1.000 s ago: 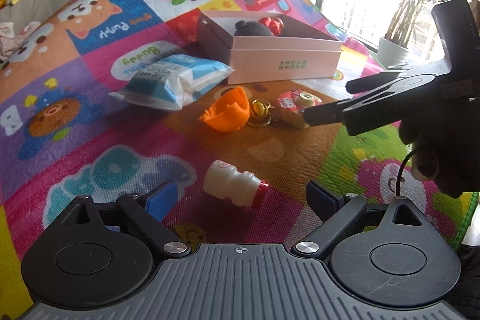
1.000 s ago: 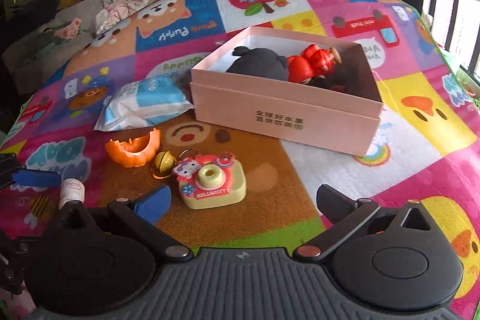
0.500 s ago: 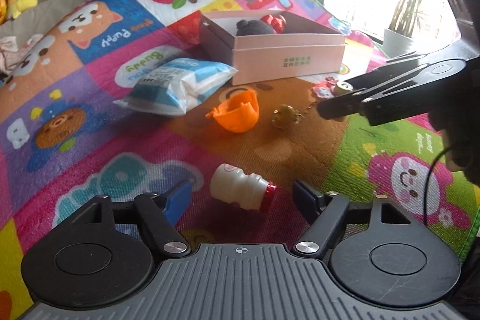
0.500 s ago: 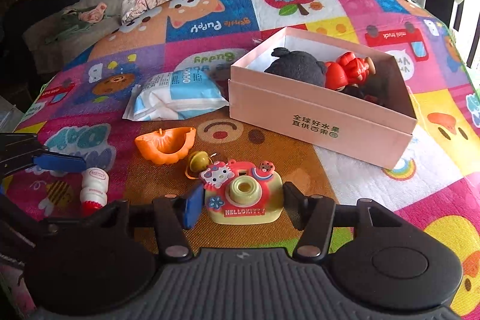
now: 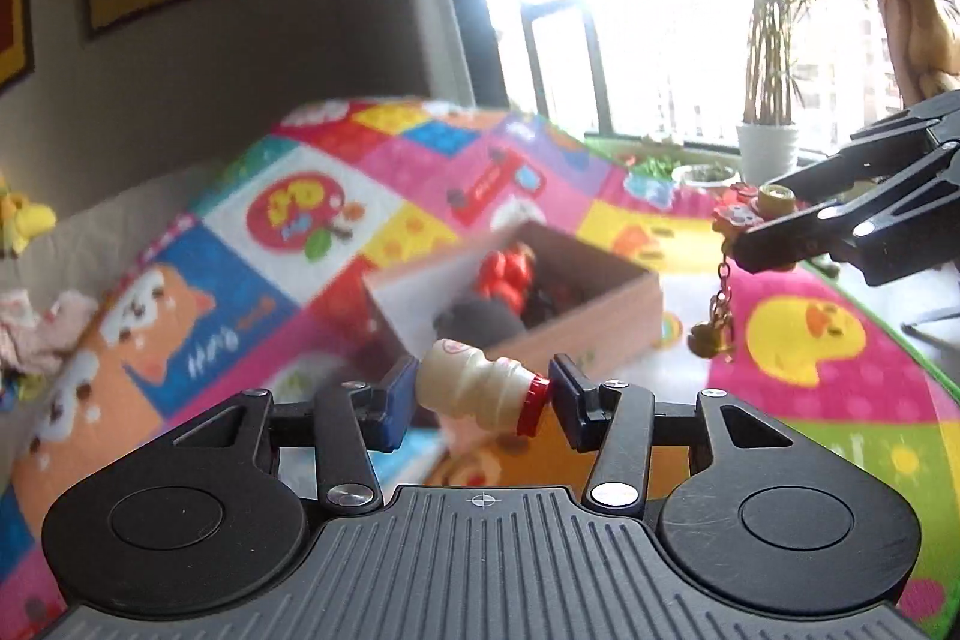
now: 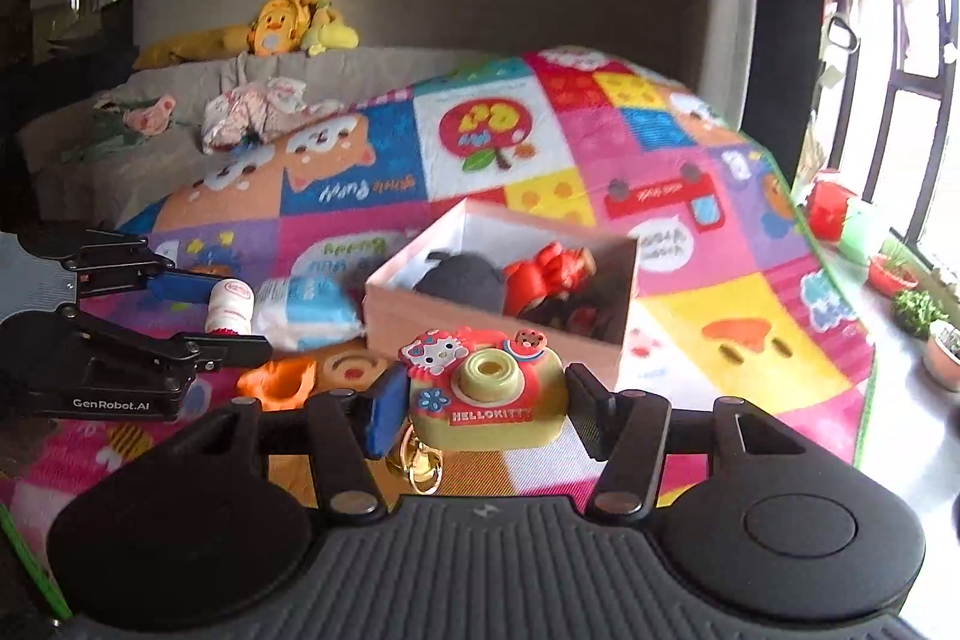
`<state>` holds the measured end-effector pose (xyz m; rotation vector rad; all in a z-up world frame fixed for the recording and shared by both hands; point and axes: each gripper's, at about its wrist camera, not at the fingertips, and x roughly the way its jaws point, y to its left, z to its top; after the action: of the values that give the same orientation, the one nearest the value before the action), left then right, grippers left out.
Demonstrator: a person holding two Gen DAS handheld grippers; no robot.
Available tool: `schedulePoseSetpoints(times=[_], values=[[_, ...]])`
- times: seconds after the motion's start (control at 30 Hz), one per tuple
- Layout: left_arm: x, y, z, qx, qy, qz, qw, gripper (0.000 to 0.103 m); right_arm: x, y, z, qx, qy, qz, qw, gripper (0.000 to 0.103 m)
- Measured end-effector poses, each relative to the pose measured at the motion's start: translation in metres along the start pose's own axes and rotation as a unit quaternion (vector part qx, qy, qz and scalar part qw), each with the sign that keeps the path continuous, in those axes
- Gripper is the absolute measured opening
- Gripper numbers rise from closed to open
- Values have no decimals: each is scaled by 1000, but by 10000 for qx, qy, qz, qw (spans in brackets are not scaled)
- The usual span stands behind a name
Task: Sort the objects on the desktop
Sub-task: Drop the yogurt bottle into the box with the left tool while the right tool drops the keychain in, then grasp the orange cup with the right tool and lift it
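Note:
My left gripper (image 5: 480,397) is shut on a small white yogurt bottle (image 5: 477,388) with a red cap, held end to end above the mat. My right gripper (image 6: 483,400) is shut on a yellow Hello Kitty toy camera (image 6: 489,394), lifted off the mat, with its gold bell keychain (image 6: 423,463) hanging below. The pink box (image 6: 456,322) lies just beyond both, holding a dark plush (image 6: 459,283) and a red toy (image 6: 540,274). The right gripper and camera show in the left wrist view (image 5: 756,208). The left gripper and bottle show in the right wrist view (image 6: 231,307).
An orange toy (image 6: 276,382) and a blue-white wipes pack (image 6: 306,310) lie on the colourful play mat (image 6: 750,340) left of the box. Potted plants (image 5: 768,148) stand by the window on the right. A sofa with plush toys (image 6: 288,28) is behind.
My left gripper closed on the yogurt bottle and lifted it. My right gripper closed on the toy camera and raised it, the bell chain now dangling. Both moved toward the box.

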<state>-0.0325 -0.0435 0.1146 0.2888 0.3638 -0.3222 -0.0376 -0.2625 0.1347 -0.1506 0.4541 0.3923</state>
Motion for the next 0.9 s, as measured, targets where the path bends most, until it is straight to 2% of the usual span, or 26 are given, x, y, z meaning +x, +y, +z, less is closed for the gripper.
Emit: schedulePoseSetpoints(times=[0.07,0.2,0.3,0.37,0.4,0.5,0.67,0.8,0.9], values=[[23,3,26,71,-221,53,9997,52,4,-10,19,25,-236,-138,9996,56],[81,22,71,-131,-541,332,9979,53,29,-24,51,44,-453,-268,9986,56],[116,42,93,-563,-344,287,9974,68,61,-31,69,65,-506,-479,9975,56],[120,58,93,-990,-214,277,9945,75,81,-34,72,114,-460,-521,9975,59],[118,65,88,-1136,-187,253,9930,79,90,-36,69,165,-430,-559,9974,64],[104,78,55,-1243,-33,383,9915,89,107,-38,55,282,-293,-510,9979,69],[75,84,-15,-1111,516,724,9898,94,122,-17,27,88,83,-356,9993,72],[45,99,-57,-1315,736,1248,9807,96,117,15,9,-174,366,265,9988,85],[33,112,-79,-1490,1031,1554,9711,97,119,55,-7,-571,758,909,9913,86]])
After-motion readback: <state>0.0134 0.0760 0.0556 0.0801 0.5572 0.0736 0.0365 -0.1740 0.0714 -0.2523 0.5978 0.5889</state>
